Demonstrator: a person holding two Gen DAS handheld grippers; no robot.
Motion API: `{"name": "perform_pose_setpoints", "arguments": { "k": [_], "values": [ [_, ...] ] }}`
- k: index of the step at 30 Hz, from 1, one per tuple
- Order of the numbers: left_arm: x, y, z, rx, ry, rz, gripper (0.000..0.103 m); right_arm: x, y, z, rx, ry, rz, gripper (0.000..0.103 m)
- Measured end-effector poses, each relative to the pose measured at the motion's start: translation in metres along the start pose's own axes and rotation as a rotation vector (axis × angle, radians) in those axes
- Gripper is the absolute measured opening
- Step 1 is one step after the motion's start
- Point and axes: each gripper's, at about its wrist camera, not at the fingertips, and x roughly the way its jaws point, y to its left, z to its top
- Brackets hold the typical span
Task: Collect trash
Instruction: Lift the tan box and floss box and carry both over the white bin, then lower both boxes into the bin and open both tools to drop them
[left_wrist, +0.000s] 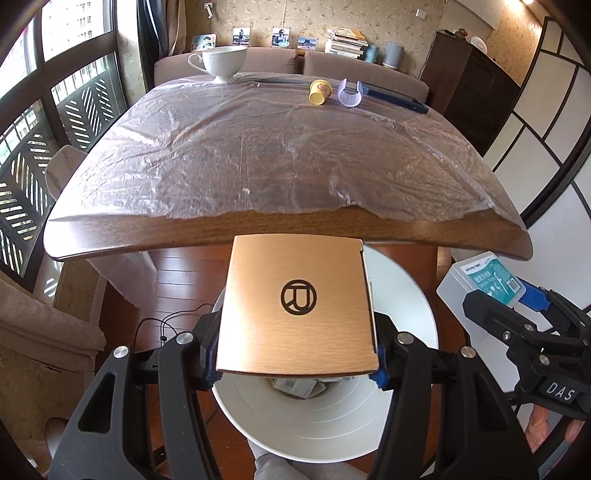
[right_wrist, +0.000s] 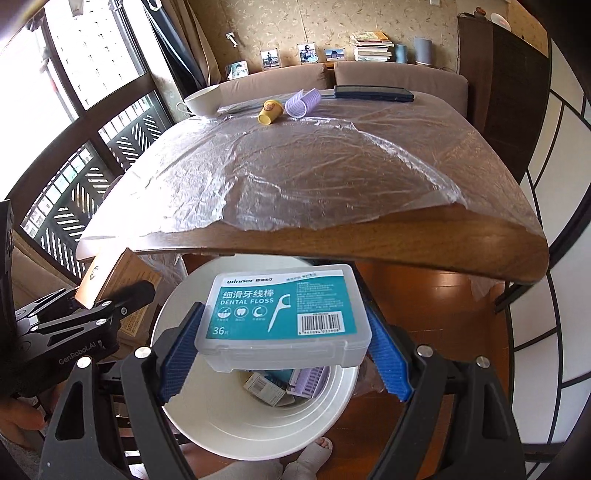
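2 claws are in our hands, both hanging over the white bin (left_wrist: 406, 314) on the floor just off the desk's (left_wrist: 280, 225) near edge. Our left claw (left_wrist: 295, 360) is partly closed, its pads clamped on the sides of a flat copper box (left_wrist: 295, 302). Our right claw (right_wrist: 282, 339) stands wider, gripping a clear dental floss case (right_wrist: 282, 314) by its ends. Down in the bin we see a lilac comb-like piece (right_wrist: 308, 380) and small cartons (right_wrist: 264, 386). At the desk's far edge, on the plastic sheet (left_wrist: 258, 155), lie a yellow cup (left_wrist: 319, 92) on its side, a lilac roller (left_wrist: 350, 94), a dark flat case (left_wrist: 395, 95) and a white teacup (left_wrist: 221, 61).
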Motion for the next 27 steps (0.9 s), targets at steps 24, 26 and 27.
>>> {"name": "perform_pose_setpoints", "arguments": {
  "k": [24,26,27],
  "values": [
    [0.014,0.014,-0.030,-0.028,0.068,0.000,0.059,0.022,0.016,-0.024,0.094,0.061,-0.048,0.081],
    [0.017,0.015,-0.032,-0.031,0.074,0.005,0.059,0.024,0.015,-0.024,0.093,0.065,-0.052,0.081],
    [0.018,0.016,-0.033,-0.033,0.077,0.006,0.059,0.026,0.015,-0.025,0.094,0.070,-0.054,0.081]
  ]
}}
